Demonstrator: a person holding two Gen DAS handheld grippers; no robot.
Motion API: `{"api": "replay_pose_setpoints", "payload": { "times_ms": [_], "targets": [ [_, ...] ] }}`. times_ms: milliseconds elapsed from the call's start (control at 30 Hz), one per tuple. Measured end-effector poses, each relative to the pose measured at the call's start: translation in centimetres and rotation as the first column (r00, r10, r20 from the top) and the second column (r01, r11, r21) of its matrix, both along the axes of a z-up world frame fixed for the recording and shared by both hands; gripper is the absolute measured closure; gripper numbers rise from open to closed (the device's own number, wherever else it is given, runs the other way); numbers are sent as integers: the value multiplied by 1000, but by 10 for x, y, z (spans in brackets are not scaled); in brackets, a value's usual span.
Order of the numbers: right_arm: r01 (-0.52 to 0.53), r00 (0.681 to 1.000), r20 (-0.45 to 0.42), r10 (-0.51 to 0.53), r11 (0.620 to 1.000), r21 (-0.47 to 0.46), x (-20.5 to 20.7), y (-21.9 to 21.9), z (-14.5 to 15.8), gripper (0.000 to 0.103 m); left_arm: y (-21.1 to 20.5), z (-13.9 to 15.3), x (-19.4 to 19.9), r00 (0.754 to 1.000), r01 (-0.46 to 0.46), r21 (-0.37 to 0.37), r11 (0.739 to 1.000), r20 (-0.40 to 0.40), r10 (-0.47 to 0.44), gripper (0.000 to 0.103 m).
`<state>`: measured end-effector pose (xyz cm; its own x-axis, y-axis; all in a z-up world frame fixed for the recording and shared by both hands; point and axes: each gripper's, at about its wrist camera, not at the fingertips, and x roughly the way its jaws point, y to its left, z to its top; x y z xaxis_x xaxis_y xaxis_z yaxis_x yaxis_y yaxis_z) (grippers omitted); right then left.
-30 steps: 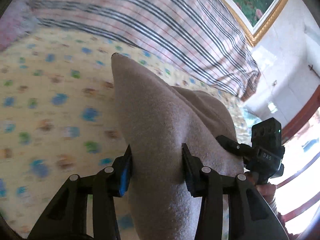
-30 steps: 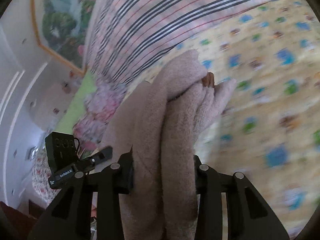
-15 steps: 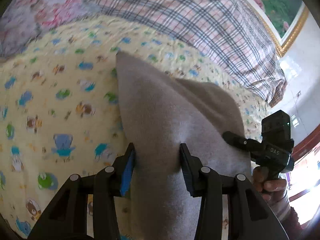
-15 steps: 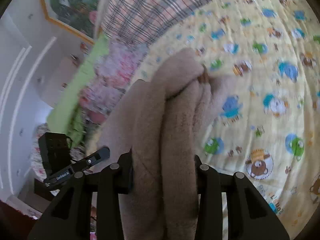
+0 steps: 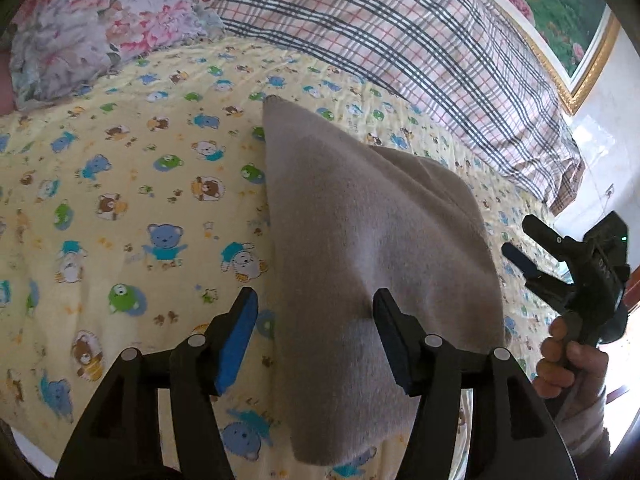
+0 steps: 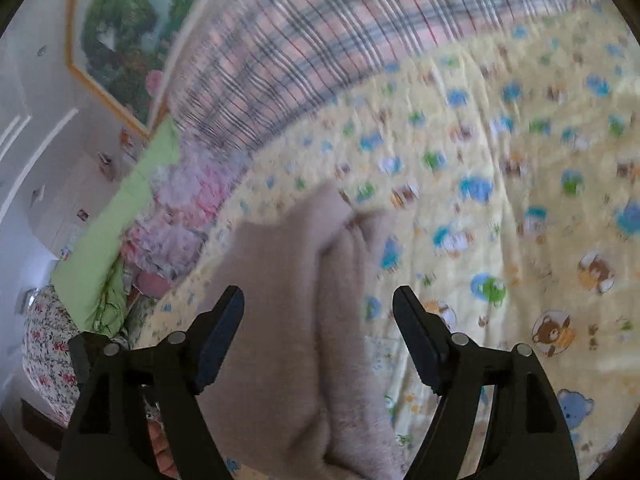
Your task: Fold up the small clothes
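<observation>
A folded beige fleece garment lies on the yellow bear-print bedsheet. My left gripper is open, its fingers to either side of the garment's near end and not gripping it. My right gripper is open too, above the same garment, whose folded layers lie between and below its fingers. The right gripper also shows in the left wrist view, open, held by a hand at the garment's right side.
A plaid pink-and-black cover lies across the far side of the bed. A floral pillow sits at the far left. A framed picture hangs on the wall. Green bedding lies beside the bed.
Both grippers were shut on the garment and held it up. Now both have opened and let it go, and it lies folded on the sheet. The right gripper is pulling back.
</observation>
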<state>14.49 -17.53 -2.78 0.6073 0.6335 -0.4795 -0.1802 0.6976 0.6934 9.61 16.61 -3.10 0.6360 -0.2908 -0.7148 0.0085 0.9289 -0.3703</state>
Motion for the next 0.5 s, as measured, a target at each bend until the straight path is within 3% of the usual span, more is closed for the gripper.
{"api": "replay_pose_setpoints", "payload": {
  "times_ms": [100,300,400,500],
  "targets": [
    [-34,999,10,35,999,-26,1,13,9,52,1,5,2,1000,-3,-2,1000,7,3,42],
    [-86,994,-80,79,993,-86,18,39,-10,62,2,7,13,1000,-31,26,999,2,31,36],
    [-86,990,-124,74,992,-92,23,44,-22,82,2,-5,20,999,-25,17,1000,-32,26,36],
    [-86,990,-120,77,994,-64,22,39,-18,89,1,-6,23,999,-13,-13,1000,-33,13,36]
  ]
}}
